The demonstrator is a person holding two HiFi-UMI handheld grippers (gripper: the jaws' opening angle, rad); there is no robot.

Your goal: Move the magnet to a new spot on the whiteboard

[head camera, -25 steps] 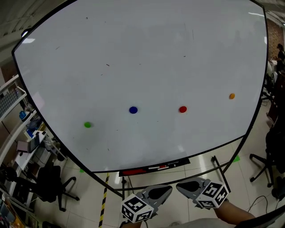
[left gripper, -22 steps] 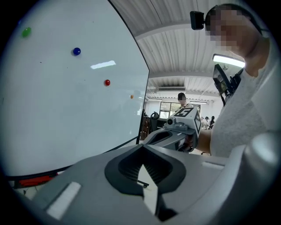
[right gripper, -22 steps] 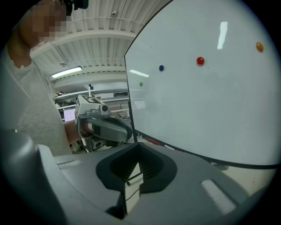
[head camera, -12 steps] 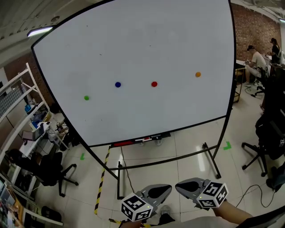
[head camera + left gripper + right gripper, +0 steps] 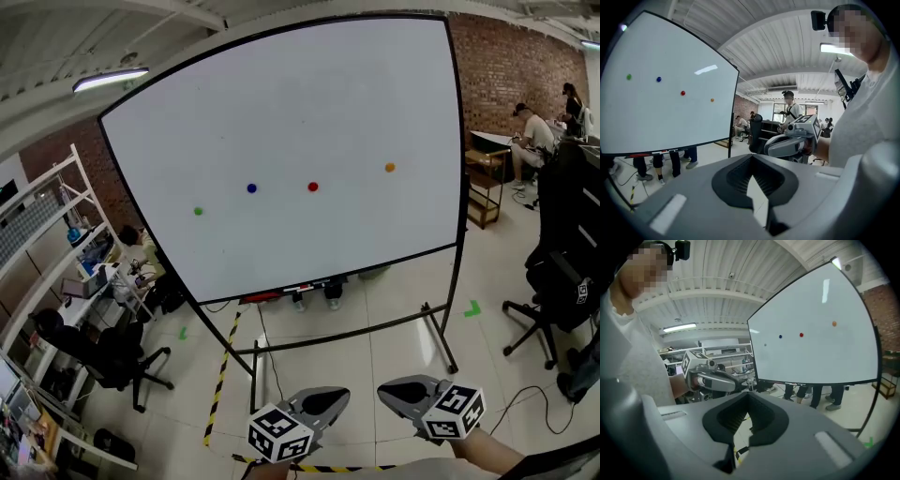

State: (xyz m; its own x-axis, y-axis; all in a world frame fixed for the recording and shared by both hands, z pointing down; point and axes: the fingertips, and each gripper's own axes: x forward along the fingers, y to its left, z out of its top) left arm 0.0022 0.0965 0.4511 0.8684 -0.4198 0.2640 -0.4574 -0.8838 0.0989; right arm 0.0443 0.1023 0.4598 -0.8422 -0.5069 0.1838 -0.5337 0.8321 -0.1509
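- the whiteboard (image 5: 281, 112) stands upright on its rolling frame ahead of you, across a stretch of tiled floor (image 5: 394, 328), well apart from both grippers.
- four round magnets sit in a loose row across the middle of the board: a green magnet (image 5: 198, 211) furthest left and lowest, then a blue magnet (image 5: 251, 188), a red magnet (image 5: 313, 187) just right of it, and an orange magnet (image 5: 390, 168) furthest right and highest.
- all four lie flat on the white surface, apart from one another; nothing marks which one is yours to move.
- your left gripper (image 5: 339, 395) is low in the head view, pointing toward the board, its jaws closed together with nothing between them.
- your right gripper (image 5: 385, 390) sits just beside it, aimed the same way, jaws likewise pressed together and empty.
- the two grippers are near each other but not touching.
- a strip of yellow-and-black tape (image 5: 220, 380) runs along the floor under the board's left side.
- a black office chair (image 5: 561, 277) stands to the right, and a shelf rack (image 5: 56, 220) to the left.
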